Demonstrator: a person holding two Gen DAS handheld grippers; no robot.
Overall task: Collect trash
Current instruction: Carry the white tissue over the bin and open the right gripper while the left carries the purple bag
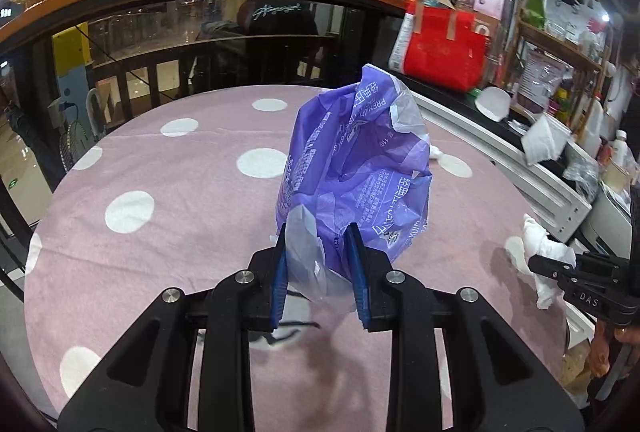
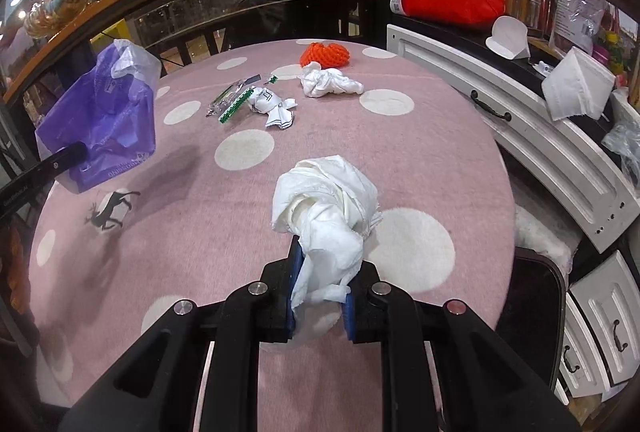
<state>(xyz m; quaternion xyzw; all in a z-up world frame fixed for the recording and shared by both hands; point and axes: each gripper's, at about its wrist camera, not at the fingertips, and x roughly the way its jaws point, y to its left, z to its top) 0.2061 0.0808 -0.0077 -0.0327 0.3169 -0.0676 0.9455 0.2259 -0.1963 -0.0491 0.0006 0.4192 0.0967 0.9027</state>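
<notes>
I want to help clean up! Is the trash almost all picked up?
Not yet. The left gripper holds the purple bag, the right gripper a tissue wad. Left on the table: another tissue, orange net, wrappers.

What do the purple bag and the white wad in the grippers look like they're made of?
Purple bag: thin plastic film, glossy and partly see-through, with sharp creases and printed text. It is pinched in the left gripper.
White wad: probably tissue or paper towel, matte and softly crumpled with ragged edges; thin cloth can't be ruled out. It is held by the right gripper.
</notes>
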